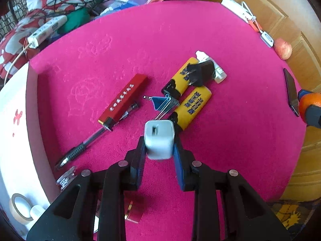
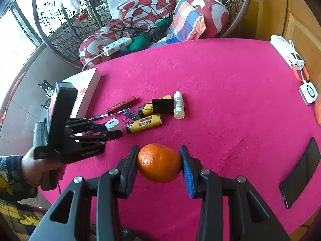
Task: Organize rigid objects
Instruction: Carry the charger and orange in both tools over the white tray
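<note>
My left gripper (image 1: pixel 159 142) is shut on a white USB charger (image 1: pixel 159 139), held just above the pink tablecloth (image 1: pixel 120 46); it also shows in the right wrist view (image 2: pixel 113 127). Ahead lie two yellow lighters (image 1: pixel 183 76) (image 1: pixel 192 106), a black plug (image 1: pixel 200 72), a white dropper bottle (image 1: pixel 212 67), a blue binder clip (image 1: pixel 162 103), a red lighter (image 1: pixel 124 102) and a pen (image 1: pixel 80 150). My right gripper (image 2: pixel 159 162) is shut on an orange (image 2: pixel 159 162) above the cloth.
A black phone (image 2: pixel 301 172) lies at the right. A white power bank (image 2: pixel 286 53), a small white device (image 2: pixel 308 93) and an apple (image 1: pixel 282 49) sit at the far right edge. A white box (image 2: pixel 84 92) and tape roll (image 1: pixel 19 208) are at the left. Cushions and a power strip (image 2: pixel 117 45) lie behind.
</note>
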